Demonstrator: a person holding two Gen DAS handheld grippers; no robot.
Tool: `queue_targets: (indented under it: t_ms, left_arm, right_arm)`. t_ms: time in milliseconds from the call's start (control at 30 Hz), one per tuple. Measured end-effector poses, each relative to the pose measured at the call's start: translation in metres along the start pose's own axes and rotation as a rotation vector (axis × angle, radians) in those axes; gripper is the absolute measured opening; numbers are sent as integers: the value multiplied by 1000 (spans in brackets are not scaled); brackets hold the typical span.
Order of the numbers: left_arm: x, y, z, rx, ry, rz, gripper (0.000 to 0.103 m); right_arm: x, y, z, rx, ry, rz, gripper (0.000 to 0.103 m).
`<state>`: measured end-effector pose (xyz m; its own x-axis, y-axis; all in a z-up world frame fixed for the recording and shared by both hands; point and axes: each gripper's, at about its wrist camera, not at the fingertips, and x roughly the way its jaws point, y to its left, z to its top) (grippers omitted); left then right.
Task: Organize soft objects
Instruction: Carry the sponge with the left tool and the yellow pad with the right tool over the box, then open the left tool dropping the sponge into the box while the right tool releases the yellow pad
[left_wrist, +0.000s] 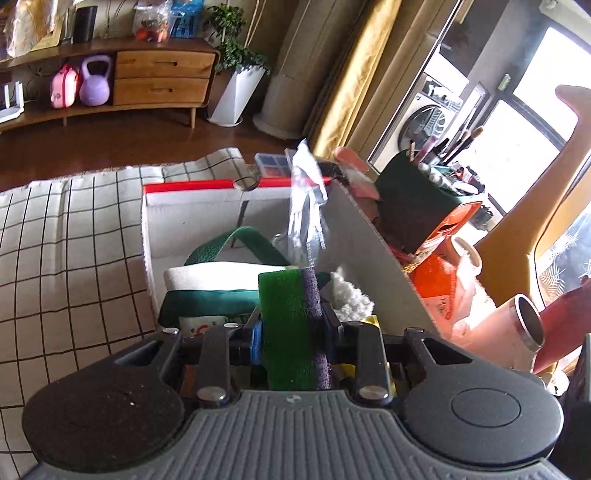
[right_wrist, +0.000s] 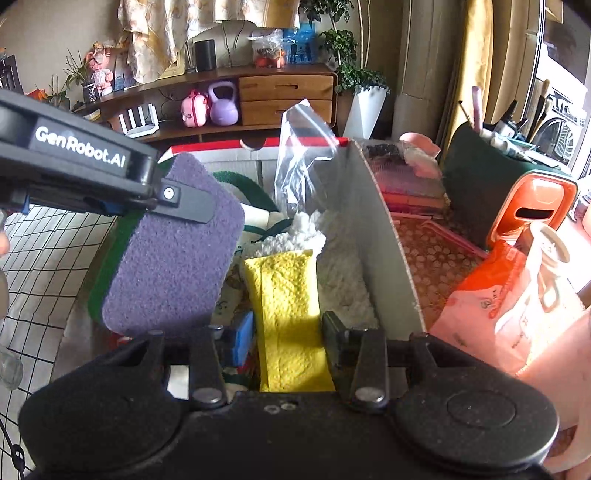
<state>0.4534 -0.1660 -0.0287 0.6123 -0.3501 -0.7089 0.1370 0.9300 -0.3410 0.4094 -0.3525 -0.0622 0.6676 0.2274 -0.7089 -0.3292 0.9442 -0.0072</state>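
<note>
Behind everything ran a long curved wooden sideboard (right_wrist: 284, 96) with two drawers, a lilac kettlebell (right_wrist: 222, 105) on its lower shelf, and a potted plant in a white planter (right_wrist: 364, 110) beside it. Nearer lay a white cloth with a black grid pattern (left_wrist: 66, 236), and on it stood an open white cardboard box with a red rim (left_wrist: 192, 218). Inside the box were a green-and-white canvas bag with a green strap (left_wrist: 221, 284), a fluffy white cloth (right_wrist: 340, 266) against the box's right wall and a clear plastic zip bag (right_wrist: 303, 158) standing upright.

Over the box, the left gripper (left_wrist: 291, 332) was clamped on a green-and-purple scouring sponge (left_wrist: 291, 325), held on edge with its long axis running forward along the fingers, purple face to the right.

Just beside it, the right gripper (right_wrist: 288, 332) was clamped on a yellow dimpled sponge cloth (right_wrist: 286, 302), its long axis likewise pointing forward toward the fluffy cloth.

Right of the box stood a dark green holder full of brushes (left_wrist: 417, 199).
</note>
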Motion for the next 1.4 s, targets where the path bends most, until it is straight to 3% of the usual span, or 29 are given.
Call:
queue_targets:
  t_ms: [167,400,433,467,533,800,1400]
  left_arm:
    - [10,4,-6,17,41,18,30]
    - [-6,-4,-4,44,31,26,32]
    - [-11,-6,-4,49,26,36,40]
    - [-15,-7,-5,50,18,46,58]
    - [-27,-8,-8,52,-17,44,79]
    - [-66,-7,-17,52,-58,42,80]
    - [-148,-13,-85,129,-133,64,80]
  right_arm:
    - [9,3,-7,-2,18,10,39]
    - [3,2,-7,37,30,26,42]
    - [0,2,-6,43,26,29,45]
    - [-3,1,-6,47,22,33,49]
    - [-9,0,-5,53,10,33,55]
    - [-39,0,-6,67,-26,38,60]
    - [-119,5,-29,140,-146,112,79]
